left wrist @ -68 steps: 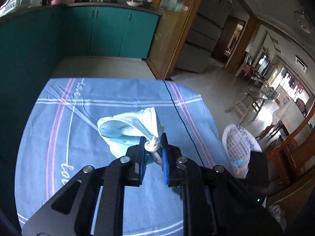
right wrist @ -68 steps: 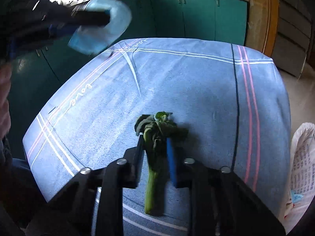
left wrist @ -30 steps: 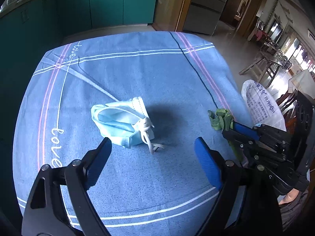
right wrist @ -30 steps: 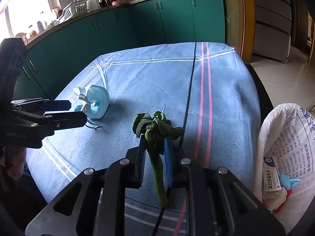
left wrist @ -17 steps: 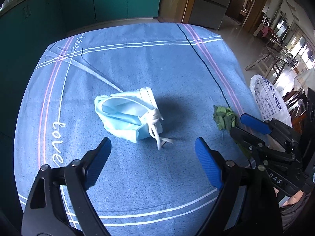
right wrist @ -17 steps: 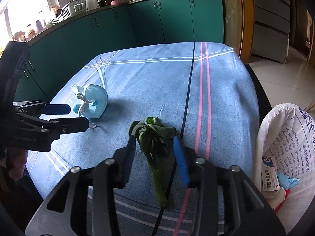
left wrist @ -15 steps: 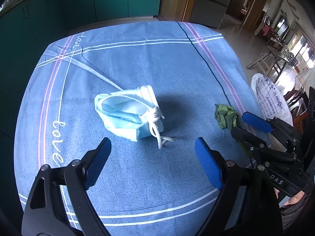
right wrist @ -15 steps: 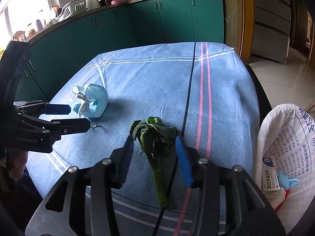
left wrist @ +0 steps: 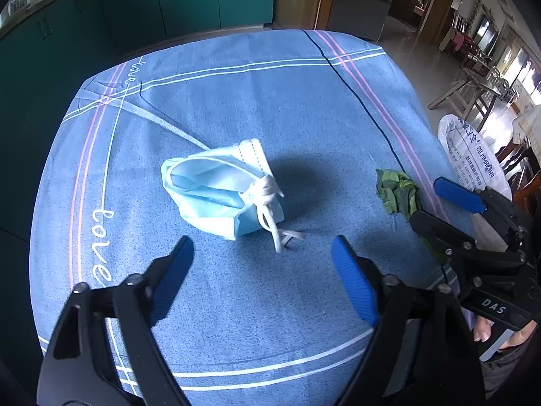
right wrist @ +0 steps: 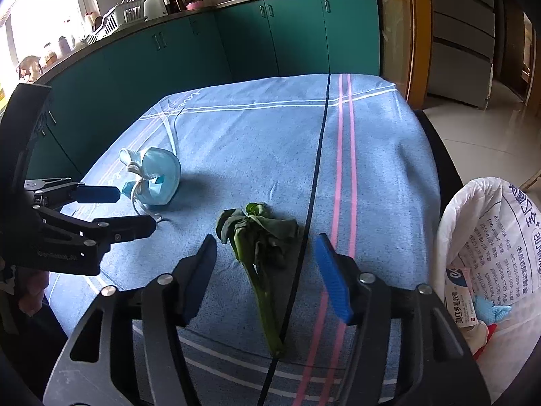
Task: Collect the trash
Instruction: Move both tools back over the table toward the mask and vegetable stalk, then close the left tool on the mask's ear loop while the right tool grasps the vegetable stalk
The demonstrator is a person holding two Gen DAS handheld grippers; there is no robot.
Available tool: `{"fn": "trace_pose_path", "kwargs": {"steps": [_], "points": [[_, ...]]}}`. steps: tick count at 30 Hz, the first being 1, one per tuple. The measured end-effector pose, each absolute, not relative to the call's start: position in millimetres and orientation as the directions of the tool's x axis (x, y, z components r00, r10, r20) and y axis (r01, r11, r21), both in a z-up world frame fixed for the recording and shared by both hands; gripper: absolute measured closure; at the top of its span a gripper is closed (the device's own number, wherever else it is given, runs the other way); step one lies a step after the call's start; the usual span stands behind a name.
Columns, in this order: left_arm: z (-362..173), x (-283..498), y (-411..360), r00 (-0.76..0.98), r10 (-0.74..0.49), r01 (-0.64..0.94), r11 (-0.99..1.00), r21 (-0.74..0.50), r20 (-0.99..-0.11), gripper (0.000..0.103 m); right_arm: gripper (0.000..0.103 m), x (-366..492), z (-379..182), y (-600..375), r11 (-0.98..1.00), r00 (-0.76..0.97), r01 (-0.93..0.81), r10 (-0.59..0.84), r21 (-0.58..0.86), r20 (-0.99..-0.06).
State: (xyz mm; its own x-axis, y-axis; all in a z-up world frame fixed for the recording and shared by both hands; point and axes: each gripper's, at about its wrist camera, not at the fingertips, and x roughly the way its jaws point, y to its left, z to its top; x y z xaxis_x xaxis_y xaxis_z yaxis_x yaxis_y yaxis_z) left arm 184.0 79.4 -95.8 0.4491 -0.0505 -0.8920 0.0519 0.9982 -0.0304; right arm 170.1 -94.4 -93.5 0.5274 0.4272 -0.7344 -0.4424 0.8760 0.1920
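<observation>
Still on the cloth: mask and greens, both loose, bag waiting at the side

Neither piece of trash is held. The left gripper point(left wrist: 260, 264) is spread wide, its jaws just having been closing a little, with nothing between them; the mask point(left wrist: 219, 196) lies just ahead of its tips on the cloth point(left wrist: 236, 101). The right gripper point(right wrist: 267, 267) has just been opening, and the greens point(right wrist: 257, 237) lie flat between its parted pads, untouched by either. The bag point(right wrist: 490, 237) stands off the table's right edge (some rubbish already inside). A miss is likely if the left jaws are shut on the trailing ear loops alone: the mask could swing or slip free. The limp stalk could droop out of a shallow pinch, and cloth could be caught up if the pads are pressed too low
</observation>
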Motion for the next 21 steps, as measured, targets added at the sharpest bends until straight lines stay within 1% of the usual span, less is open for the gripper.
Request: {"fn": "trace_pose_path", "kwargs": {"steps": [1, 3, 4, 5, 6, 9, 10, 13, 14, 16, 21], "points": [[-97, 184, 80, 0.445, -0.051, 0.053, 0.998, -0.03, -0.894, 0.032, 0.037, 170, -93, -95, 0.876, 0.529, -0.442, 0.428, 0.193, -0.733], [-99, 185, 80, 0.436, -0.055, 0.057, 0.998, -0.033, -0.898, 0.052, 0.036, 170, -92, -95, 0.875, 0.531, -0.442, 0.432, 0.196, -0.729], [-101, 185, 80, 0.429, -0.061, 0.06, 0.997, -0.039, -0.901, 0.059, 0.035, 170, -92, -95, 0.875, 0.532, -0.442, 0.432, 0.197, -0.728], [-102, 186, 79, 0.423, -0.065, 0.065, 0.997, -0.042, -0.904, 0.073, 0.035, 170, -91, -96, 0.875, 0.533, -0.442, 0.432, 0.197, -0.728], [-103, 186, 79, 0.418, -0.067, 0.068, 0.997, -0.042, -0.906, 0.083, 0.035, 169, -91, -96, 0.875, 0.533, -0.441, 0.433, 0.197, -0.727], [-103, 186, 80, 0.423, -0.073, 0.075, 0.996, -0.046, -0.903, 0.09, 0.035, 170, -91, -96, 0.876, 0.533, -0.439, 0.432, 0.198, -0.728], [-102, 186, 81, 0.429, -0.075, 0.074, 0.996, -0.048, -0.9, 0.09, 0.035, 170, -91, -97, 0.877, 0.533, -0.438, 0.432, 0.199, -0.728], [-95, 184, 85, 0.455, -0.097, 0.066, 0.995, -0.075, -0.885, 0.091, 0.034, 170, -91, -97, 0.878, 0.535, -0.434, 0.43, 0.201, -0.727], [-92, 182, 87, 0.468, -0.105, 0.061, 0.994, -0.087, -0.877, 0.091, 0.028, 170, -91, -97, 0.88, 0.536, -0.431, 0.429, 0.201, -0.727], [-86, 180, 90, 0.492, -0.129, 0.059, 0.992, -0.114, -0.861, 0.091, 0.025, 171, -92, -98, 0.883, 0.541, -0.425, 0.424, 0.199, -0.726], [-83, 178, 87, 0.505, -0.157, 0.077, 0.988, -0.136, -0.849, 0.091, 0.025, 176, -102, -97, 0.88, 0.512, -0.416, 0.435, 0.229, -0.741]]}}
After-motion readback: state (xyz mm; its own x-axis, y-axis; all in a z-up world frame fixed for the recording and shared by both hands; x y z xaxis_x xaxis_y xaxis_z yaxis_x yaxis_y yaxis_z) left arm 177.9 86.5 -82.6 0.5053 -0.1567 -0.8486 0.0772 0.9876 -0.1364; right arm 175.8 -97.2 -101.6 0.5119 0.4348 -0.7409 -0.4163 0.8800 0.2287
